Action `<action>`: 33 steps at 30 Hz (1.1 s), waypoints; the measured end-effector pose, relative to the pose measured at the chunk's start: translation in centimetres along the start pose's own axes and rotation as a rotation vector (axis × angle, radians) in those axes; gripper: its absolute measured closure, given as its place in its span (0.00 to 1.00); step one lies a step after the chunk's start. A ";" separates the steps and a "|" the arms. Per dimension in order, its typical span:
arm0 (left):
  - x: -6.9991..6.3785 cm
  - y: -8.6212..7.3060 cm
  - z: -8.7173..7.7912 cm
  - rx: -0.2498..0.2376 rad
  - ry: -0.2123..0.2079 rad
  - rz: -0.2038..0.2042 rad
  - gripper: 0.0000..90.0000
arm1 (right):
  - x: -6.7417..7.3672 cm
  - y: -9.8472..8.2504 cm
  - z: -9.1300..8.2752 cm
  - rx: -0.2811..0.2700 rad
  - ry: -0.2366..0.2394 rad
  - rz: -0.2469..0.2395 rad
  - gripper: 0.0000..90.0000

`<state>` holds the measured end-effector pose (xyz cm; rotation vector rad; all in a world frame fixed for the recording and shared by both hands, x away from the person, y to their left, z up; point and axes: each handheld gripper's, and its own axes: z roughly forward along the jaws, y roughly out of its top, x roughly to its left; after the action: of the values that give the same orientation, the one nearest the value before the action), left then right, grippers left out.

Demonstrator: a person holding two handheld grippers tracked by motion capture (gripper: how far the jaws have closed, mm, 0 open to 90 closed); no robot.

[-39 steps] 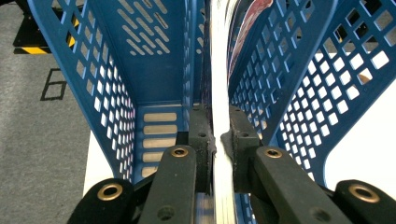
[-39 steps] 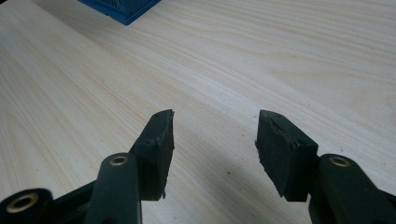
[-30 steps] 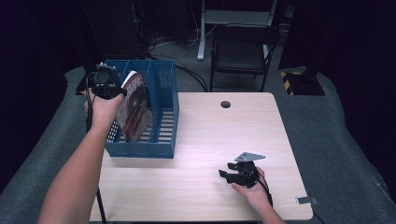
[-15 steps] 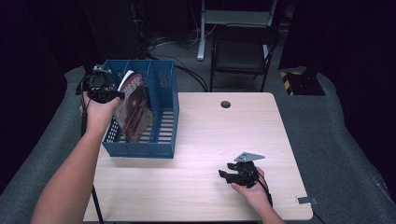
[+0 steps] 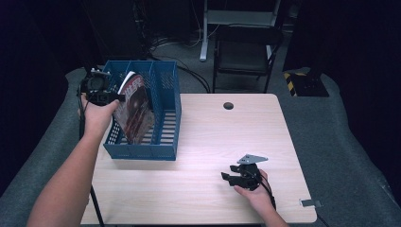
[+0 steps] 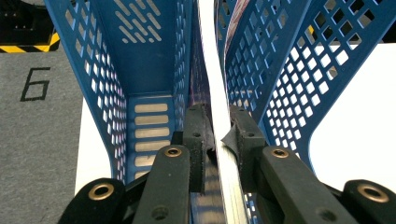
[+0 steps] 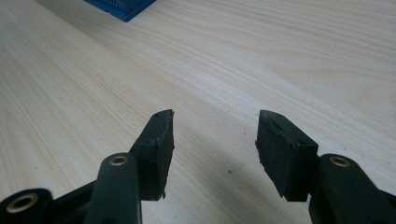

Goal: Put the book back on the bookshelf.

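1. The left gripper (image 5: 101, 92) is clamped on the top edge of a magazine (image 5: 135, 111); in the left gripper view its two pads press the thin white page edge (image 6: 219, 135) from both sides.
2. Below and beyond those fingers, the magazine stands tilted inside a blue file rack (image 5: 163, 151), in the rack's middle compartment, with its lower end down on the slatted floor.
3. The rack's perforated dividers (image 6: 285, 74) rise just beside the fingers on either side of the held edge.
4. The right gripper (image 5: 239, 177) rests low on the wooden table (image 5: 208, 137), well apart from the rack.
5. Its fingers (image 7: 159, 149) stand wide apart with nothing between them, bare tabletop showing in the gap.
6. A corner of the blue rack (image 7: 121, 7) shows far ahead of those open fingers.
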<state>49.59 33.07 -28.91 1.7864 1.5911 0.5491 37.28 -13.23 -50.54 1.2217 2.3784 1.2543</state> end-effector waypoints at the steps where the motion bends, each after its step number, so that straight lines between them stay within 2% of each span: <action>1: 0.0 0.0 0.0 -0.001 -0.002 -0.002 0.88 | 0.0 0.0 0.0 0.000 0.001 0.001 0.51; 11: 0.1 0.1 0.0 0.013 0.020 0.004 0.92 | 0.0 0.0 0.0 0.000 -0.004 -0.005 0.51; 22: 0.0 0.1 0.0 0.006 0.032 -0.008 0.93 | 0.0 0.0 0.0 -0.009 -0.007 0.008 0.51; 30: -0.3 0.3 0.2 -0.006 0.045 0.011 0.93 | 0.0 0.0 0.0 -0.009 -0.007 0.008 0.51; 33: -0.2 0.4 0.2 -0.008 0.045 0.005 0.93 | -0.1 0.0 -0.1 -0.002 -0.007 0.008 0.51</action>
<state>49.96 32.79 -28.77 1.7843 1.6124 0.6012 37.27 -13.32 -50.50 1.2334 2.3694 1.2529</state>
